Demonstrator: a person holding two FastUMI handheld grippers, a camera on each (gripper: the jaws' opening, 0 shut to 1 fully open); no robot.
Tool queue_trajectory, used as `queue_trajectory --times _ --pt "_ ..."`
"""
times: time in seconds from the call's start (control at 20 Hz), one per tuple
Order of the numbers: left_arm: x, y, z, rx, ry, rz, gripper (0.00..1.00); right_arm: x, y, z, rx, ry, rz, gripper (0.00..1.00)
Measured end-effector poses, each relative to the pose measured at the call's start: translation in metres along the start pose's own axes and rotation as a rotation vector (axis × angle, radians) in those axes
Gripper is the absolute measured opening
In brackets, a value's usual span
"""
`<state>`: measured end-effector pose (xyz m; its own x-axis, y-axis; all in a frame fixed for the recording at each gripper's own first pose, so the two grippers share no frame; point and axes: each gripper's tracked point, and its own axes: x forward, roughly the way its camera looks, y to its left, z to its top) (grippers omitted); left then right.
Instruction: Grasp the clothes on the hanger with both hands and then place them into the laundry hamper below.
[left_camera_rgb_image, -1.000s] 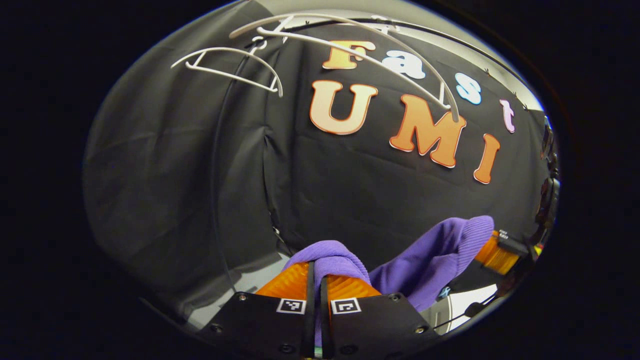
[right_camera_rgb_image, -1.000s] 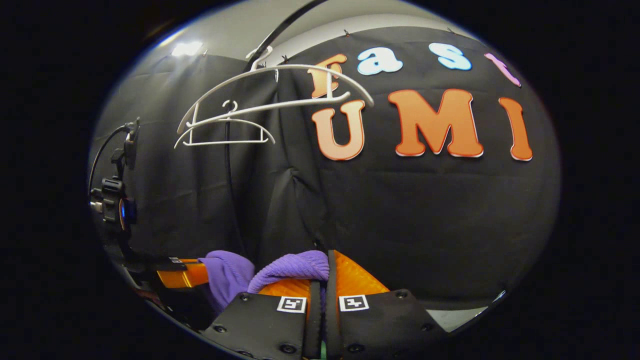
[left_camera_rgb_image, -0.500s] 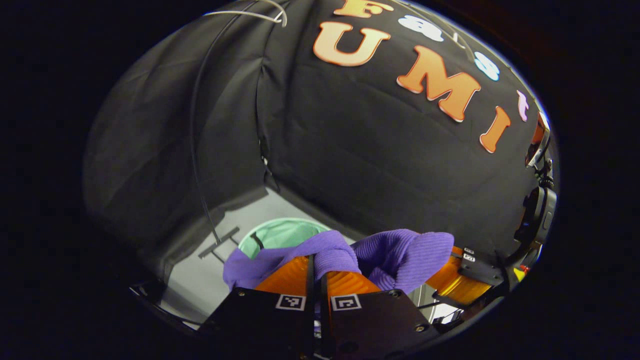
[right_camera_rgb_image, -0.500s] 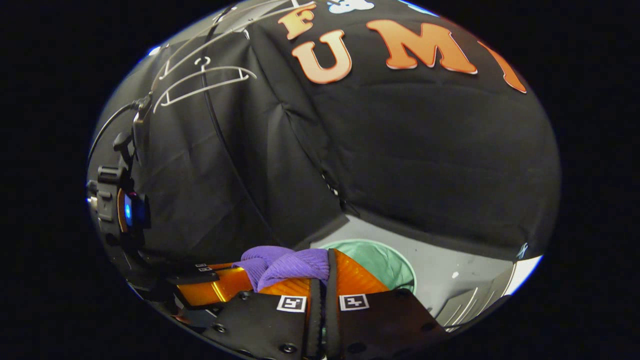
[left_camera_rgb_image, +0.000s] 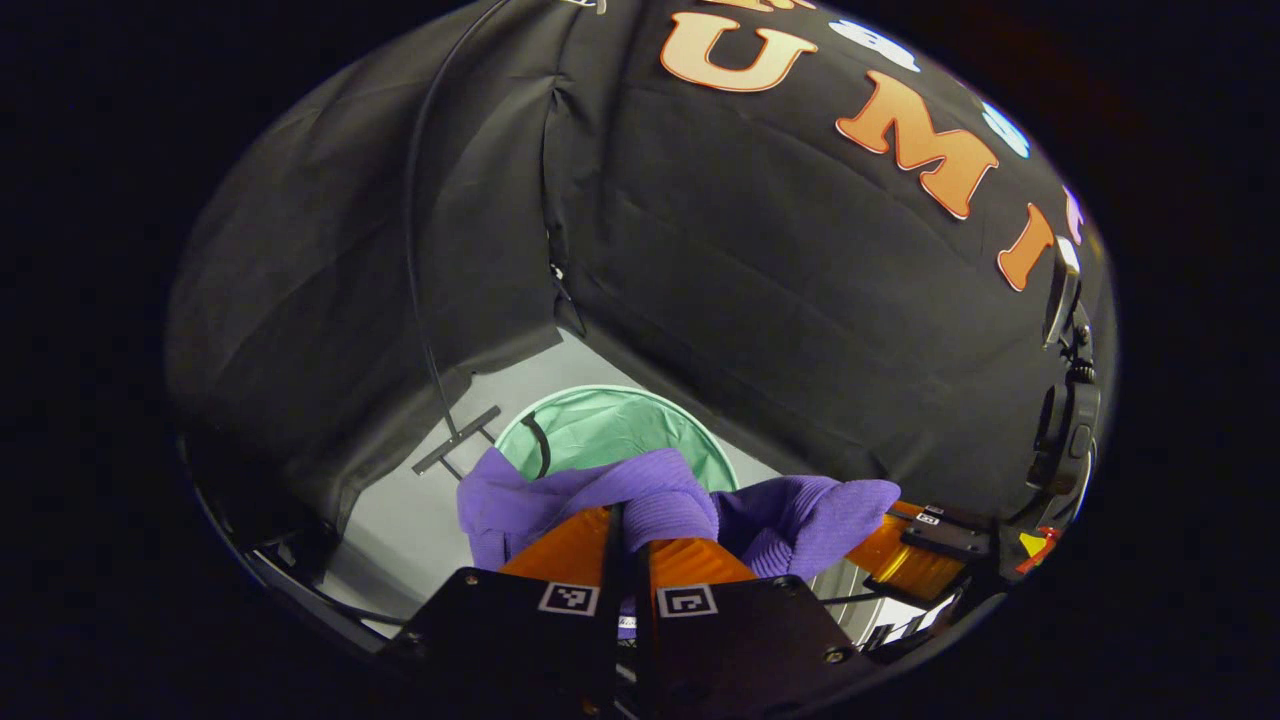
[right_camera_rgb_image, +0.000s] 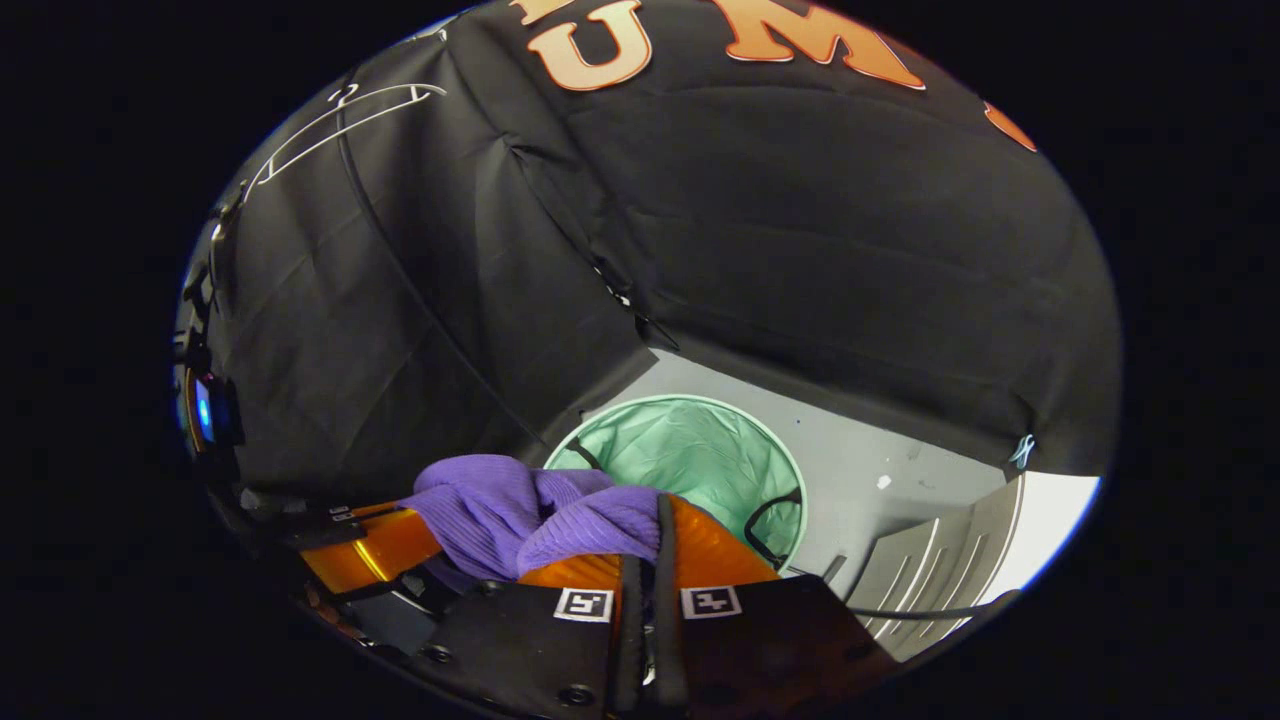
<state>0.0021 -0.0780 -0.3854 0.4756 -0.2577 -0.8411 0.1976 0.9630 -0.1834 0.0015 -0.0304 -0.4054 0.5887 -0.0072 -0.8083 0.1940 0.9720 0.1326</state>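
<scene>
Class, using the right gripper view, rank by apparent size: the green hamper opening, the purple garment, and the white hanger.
Largest to smallest:
1. Green hamper opening
2. Purple garment, nearly alike; it sits closer to the camera, so ranks 1 and 2 are unsure
3. White hanger, thin and far off

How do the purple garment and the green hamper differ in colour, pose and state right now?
The purple garment is knit and bunched up; the green hamper is smooth fabric held in a round open shape. The garment is off the floor, pinched by the left gripper and the right gripper; the hamper stands on the floor below it. No clothing shows inside the hamper, so the garment is not yet in it. Both are soft fabric.
</scene>
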Motion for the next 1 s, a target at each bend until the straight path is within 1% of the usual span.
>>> queue_trajectory --times 0.05,0.1,0.15,0.2,0.25,0.35,0.4,0.45,0.5,0.6,0.65,0.7,0.75,1.0 --pt "0.000 0.000 0.001 0.001 0.001 0.001 0.09 0.000 -0.002 -0.003 0.007 0.010 0.000 0.12" --pt "-0.001 0.002 0.001 0.001 0.005 0.007 0.12 0.000 -0.002 -0.003 0.017 0.017 0.003 0.10" --pt "0.000 0.006 -0.002 0.001 0.010 0.016 0.14 0.003 -0.002 -0.005 0.026 0.025 0.007 0.18" --pt "0.001 0.007 -0.003 -0.002 0.012 0.022 0.18 0.004 -0.002 -0.006 0.034 0.033 0.009 0.19" --pt "0.002 0.008 -0.004 -0.007 0.010 0.026 0.20 0.007 -0.005 -0.010 0.038 0.042 0.006 0.17" --pt "0.000 0.013 -0.005 -0.010 0.017 0.041 0.28 0.006 -0.003 -0.008 0.046 0.039 0.017 0.59" --pt "0.001 0.015 -0.007 -0.009 0.027 0.053 0.29 0.005 0.000 -0.003 0.043 0.023 0.026 0.70" --pt "0.003 0.020 -0.013 -0.005 0.040 0.071 0.36 0.004 0.002 0.002 0.030 0.011 0.027 0.80" --pt "0.002 0.024 -0.015 -0.005 0.051 0.086 0.51 0.001 0.005 0.003 0.016 0.000 0.029 0.91" --pt "0.001 0.026 -0.017 -0.027 0.058 0.097 0.80 -0.001 0.009 0.004 -0.005 -0.010 0.034 0.91" --pt "0.001 0.026 -0.016 -0.037 0.058 0.105 0.90 -0.002 0.009 0.003 -0.014 -0.010 0.027 0.91" --pt "-0.002 0.026 -0.017 -0.046 0.059 0.111 0.97 -0.003 0.009 0.001 -0.019 -0.009 0.020 0.86" --pt "0.000 0.026 -0.017 -0.054 0.059 0.115 0.97 -0.004 0.006 0.000 -0.019 -0.007 0.011 0.98" --pt "-0.001 0.029 -0.012 -0.043 0.034 0.115 0.97 -0.009 0.006 0.002 -0.014 -0.014 -0.007 0.98"
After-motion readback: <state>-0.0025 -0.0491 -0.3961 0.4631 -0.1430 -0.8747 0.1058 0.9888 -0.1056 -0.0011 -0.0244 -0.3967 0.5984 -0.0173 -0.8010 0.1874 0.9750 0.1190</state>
